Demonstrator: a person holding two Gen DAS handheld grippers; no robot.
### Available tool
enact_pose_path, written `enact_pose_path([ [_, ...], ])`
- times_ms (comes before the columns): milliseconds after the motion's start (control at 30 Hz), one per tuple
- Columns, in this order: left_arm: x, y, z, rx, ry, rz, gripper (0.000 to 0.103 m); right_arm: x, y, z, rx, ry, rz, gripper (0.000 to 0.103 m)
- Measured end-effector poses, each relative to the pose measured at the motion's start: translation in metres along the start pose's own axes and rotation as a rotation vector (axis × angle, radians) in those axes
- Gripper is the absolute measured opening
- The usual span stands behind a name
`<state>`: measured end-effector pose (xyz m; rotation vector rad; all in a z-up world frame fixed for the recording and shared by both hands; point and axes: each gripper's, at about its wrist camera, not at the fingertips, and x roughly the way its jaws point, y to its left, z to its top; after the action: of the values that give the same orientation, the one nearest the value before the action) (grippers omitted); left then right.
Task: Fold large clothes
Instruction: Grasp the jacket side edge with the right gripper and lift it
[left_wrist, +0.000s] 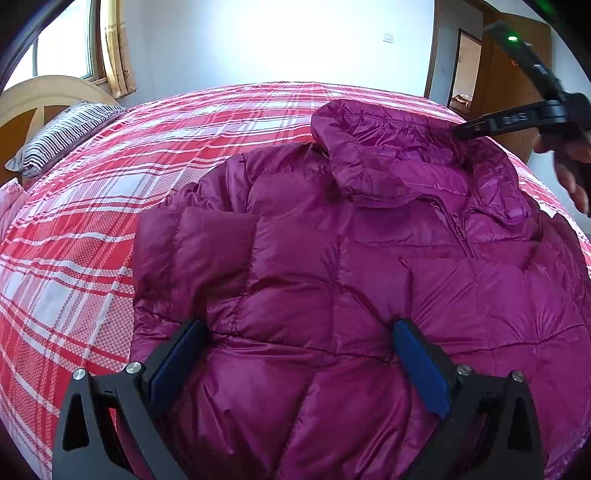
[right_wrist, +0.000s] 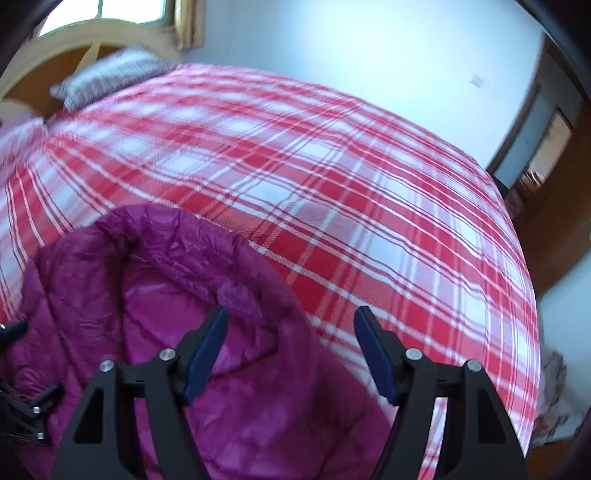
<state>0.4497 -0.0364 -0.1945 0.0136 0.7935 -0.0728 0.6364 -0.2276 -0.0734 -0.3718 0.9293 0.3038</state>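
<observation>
— Red-and-white plaid bedspread (left_wrist: 92, 206), striped pillow (left_wrist: 62, 136) at the headboard. Where's the jacket?
— Purple puffer jacket (left_wrist: 332, 277) lies flat on it, hood (right_wrist: 177, 258) toward the far side.
— Grippers?
— Left gripper (left_wrist: 299, 354) spread wide over the jacket's body; right gripper (right_wrist: 291, 339) spread too, above the hood's edge, gripping nothing.

daylight from window (left_wrist: 64, 48) | wall (left_wrist: 258, 40) blown out | right view motion-blurred (left sharp) | fisheye edges bowed, vignetted
</observation>
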Motion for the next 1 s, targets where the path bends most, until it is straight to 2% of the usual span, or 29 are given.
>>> enact_pose_path([
  [100,0.000,0.000,0.000,-0.001,-0.004,0.001,0.102,0.018,0.001,0.008,-0.025,0.041,0.032,0.065],
  [200,0.000,-0.001,0.000,-0.001,-0.006,0.003,0.102,0.027,0.007,0.009,-0.074,0.057,0.011,0.041],
  [233,0.000,-0.001,0.000,-0.001,-0.006,0.003,0.102,0.027,0.009,0.006,-0.093,0.055,0.011,0.028],
  [267,0.000,-0.001,0.000,-0.001,-0.007,0.003,0.102,0.025,0.011,0.005,-0.106,0.043,0.001,0.020],
  [367,0.000,-0.001,-0.001,0.000,-0.007,0.004,0.102,0.010,0.017,-0.004,-0.154,-0.035,-0.031,0.016],
  [567,0.000,-0.001,-0.001,0.000,-0.009,0.005,0.102,-0.005,0.023,-0.032,-0.182,-0.122,-0.081,0.013],
  [833,0.000,-0.001,-0.001,-0.001,-0.015,0.008,0.102,0.004,0.036,-0.064,-0.228,-0.169,-0.166,0.012],
  [1000,-0.001,-0.001,-0.001,-0.003,-0.013,0.006,0.102,0.014,0.038,-0.078,-0.215,-0.180,-0.179,0.012],
])
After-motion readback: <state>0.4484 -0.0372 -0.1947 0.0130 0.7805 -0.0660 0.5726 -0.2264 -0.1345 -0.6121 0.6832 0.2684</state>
